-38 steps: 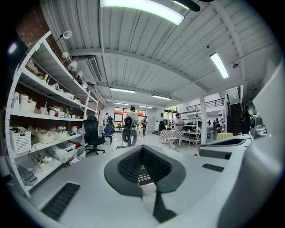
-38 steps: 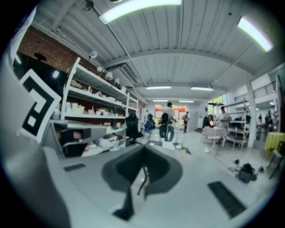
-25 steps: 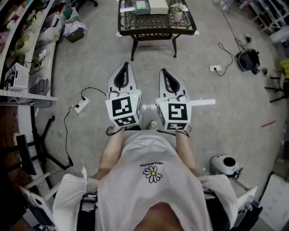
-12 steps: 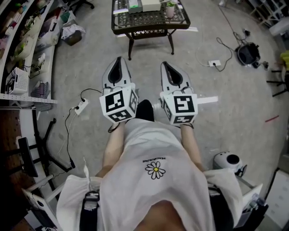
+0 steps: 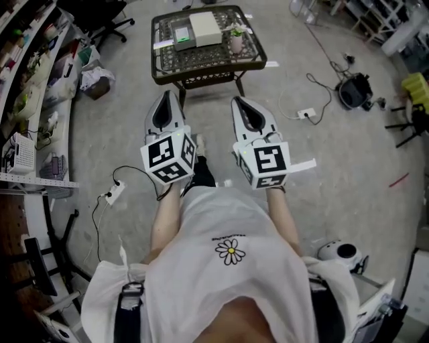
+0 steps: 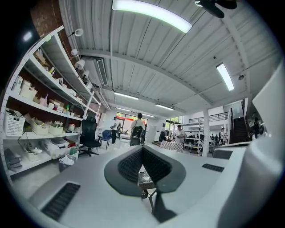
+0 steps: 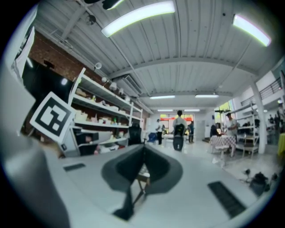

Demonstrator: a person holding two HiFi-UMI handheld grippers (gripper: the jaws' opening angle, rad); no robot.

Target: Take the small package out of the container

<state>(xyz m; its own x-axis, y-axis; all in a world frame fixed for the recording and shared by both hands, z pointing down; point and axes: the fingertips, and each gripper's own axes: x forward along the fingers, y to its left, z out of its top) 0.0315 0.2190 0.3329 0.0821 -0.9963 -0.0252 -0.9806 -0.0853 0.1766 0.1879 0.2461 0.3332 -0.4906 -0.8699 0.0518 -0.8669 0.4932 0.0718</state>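
Observation:
A dark metal mesh table (image 5: pixel 214 59) stands on the concrete floor ahead of me. On it lie a white box (image 5: pixel 204 29), a grey container with something green in it (image 5: pixel 181 38) and a small potted plant (image 5: pixel 236 41). No small package can be made out at this distance. My left gripper (image 5: pixel 166 96) and right gripper (image 5: pixel 239 101) are held level side by side, short of the table's near edge. Both are shut and empty. In the left gripper view the closed tips (image 6: pixel 142 149) frame a sliver of the table. The right gripper view shows its tips (image 7: pixel 143 149) closed the same way.
Shelving with clutter (image 5: pixel 27 100) runs along the left. A power strip with cable (image 5: pixel 112 195) lies on the floor at the left, another socket (image 5: pixel 305 113) and a round black device (image 5: pixel 353 90) at the right. A black chair (image 5: pixel 100 17) stands far left. People (image 6: pixel 138 127) stand far off.
The table has come closer and lower in the head view as the person walked toward it. Both grippers moved forward with the person and stayed shut.

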